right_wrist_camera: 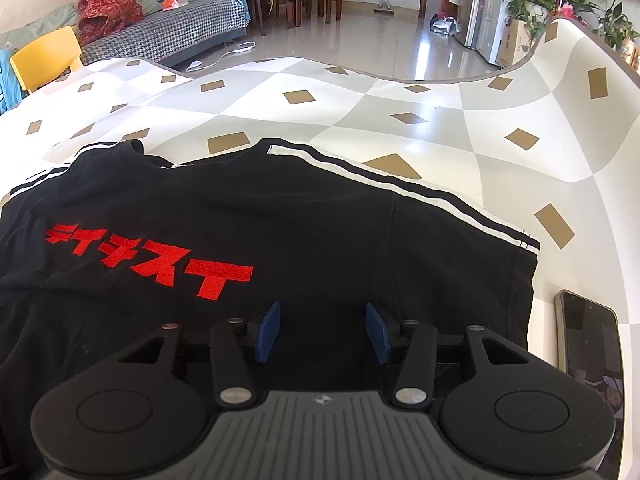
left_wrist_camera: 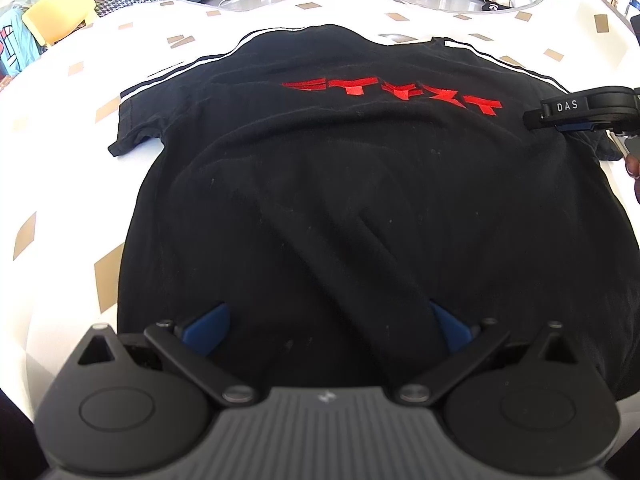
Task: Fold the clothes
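Black T-shirt (left_wrist_camera: pixel 340 208) lies flat mid-table (right_wrist_camera: pixel 400 92), collar toward the far edge. Left gripper (left_wrist_camera: pixel 326 330) gapes wide; right gripper (right_wrist_camera: pixel 322 330) sits half-open over the sleeve, empty. A shallow pinch could bunch the cloth toward the phone (right_wrist_camera: pixel 592 344).

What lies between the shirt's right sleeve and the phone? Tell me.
Nothing: in the right wrist view only bare patterned table cover separates the black T-shirt's sleeve from the phone.

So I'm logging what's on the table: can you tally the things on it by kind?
T-shirt: 1
Phone: 1
Total: 2
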Tool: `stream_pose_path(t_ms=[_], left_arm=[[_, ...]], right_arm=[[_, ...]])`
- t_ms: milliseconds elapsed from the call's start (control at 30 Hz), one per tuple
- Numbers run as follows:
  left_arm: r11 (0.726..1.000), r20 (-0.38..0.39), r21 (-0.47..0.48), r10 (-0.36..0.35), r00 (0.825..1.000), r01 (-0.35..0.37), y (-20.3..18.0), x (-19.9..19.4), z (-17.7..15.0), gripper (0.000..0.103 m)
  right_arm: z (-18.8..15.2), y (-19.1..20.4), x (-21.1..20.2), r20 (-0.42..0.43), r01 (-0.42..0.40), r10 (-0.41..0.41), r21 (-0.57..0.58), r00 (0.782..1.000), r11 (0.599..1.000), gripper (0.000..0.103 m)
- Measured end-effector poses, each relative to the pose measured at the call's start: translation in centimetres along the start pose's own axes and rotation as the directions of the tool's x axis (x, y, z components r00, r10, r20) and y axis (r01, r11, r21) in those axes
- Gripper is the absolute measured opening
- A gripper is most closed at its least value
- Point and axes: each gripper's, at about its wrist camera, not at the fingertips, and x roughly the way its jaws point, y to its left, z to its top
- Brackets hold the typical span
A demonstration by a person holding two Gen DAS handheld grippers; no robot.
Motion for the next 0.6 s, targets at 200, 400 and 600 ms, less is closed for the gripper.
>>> stream_pose_path(t_ms=[200,400,600], left_arm=[[1.0,-0.002,0.002,0.002,1.0,-0.002,0.12,-0.07,-0.15,0.103],[1.0,-0.003,0.001,0.004,1.0,-0.004,0.33,-0.14,-0.36,0.103],[1.0,-0.006,0.006,0.008,1.0,-0.008,0.41,-0.29,-0.58,0.103]], right_arm=[[0.02,0.21,0.1,-0.002,0.001,-0.001,-0.009,1.0,1.0,0.05],[0.02,0.24,0.15,-0.001,0.0,0.0,-0.014,1.0,1.0,0.051],[0.11,0.29,0.28,0.002,-0.002,0.002,-0.019,1.0,1.0,0.051]])
